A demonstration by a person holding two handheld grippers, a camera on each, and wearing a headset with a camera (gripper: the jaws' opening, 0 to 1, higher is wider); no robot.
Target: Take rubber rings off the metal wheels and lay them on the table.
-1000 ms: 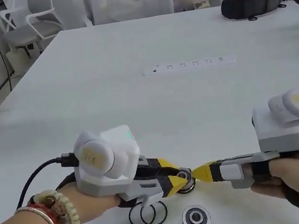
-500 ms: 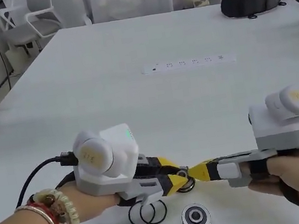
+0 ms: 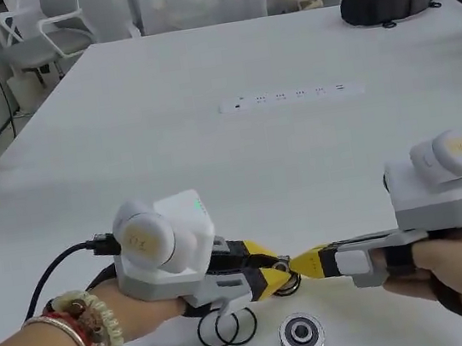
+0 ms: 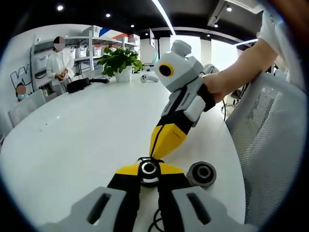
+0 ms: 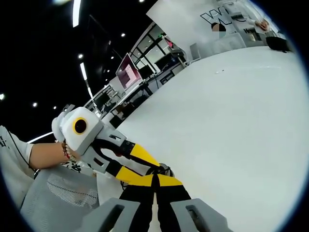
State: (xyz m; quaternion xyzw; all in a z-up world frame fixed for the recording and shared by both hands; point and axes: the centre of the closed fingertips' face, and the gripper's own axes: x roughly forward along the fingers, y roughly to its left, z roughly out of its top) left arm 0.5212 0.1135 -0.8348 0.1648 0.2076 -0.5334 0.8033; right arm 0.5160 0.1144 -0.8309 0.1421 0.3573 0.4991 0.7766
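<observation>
My left gripper [image 3: 277,277] is shut on a small metal wheel [image 4: 148,170], held between its yellow jaws just above the table. My right gripper [image 3: 301,265] comes in from the right with its jaws together. Its tip pinches the thin black rubber ring [image 4: 146,159] at the wheel's rim. In the right gripper view the wheel [image 5: 164,169] sits just past my shut right gripper [image 5: 155,177], and the left gripper [image 5: 126,155] reaches in from the left. A second metal wheel [image 3: 302,336] stands on the table near the front edge. Two black rubber rings [image 3: 227,328] lie flat beside it.
A white power strip [image 3: 292,96] lies mid-table. A black bag [image 3: 388,1] rests at the far right corner, and office chairs [image 3: 198,1] stand behind the table. A black cable [image 3: 52,276] trails from the left gripper. A potted plant [image 4: 118,60] stands on the table.
The right gripper's tip has crept slightly left against the held wheel. The left gripper, loose wheel and rings have stayed put.
</observation>
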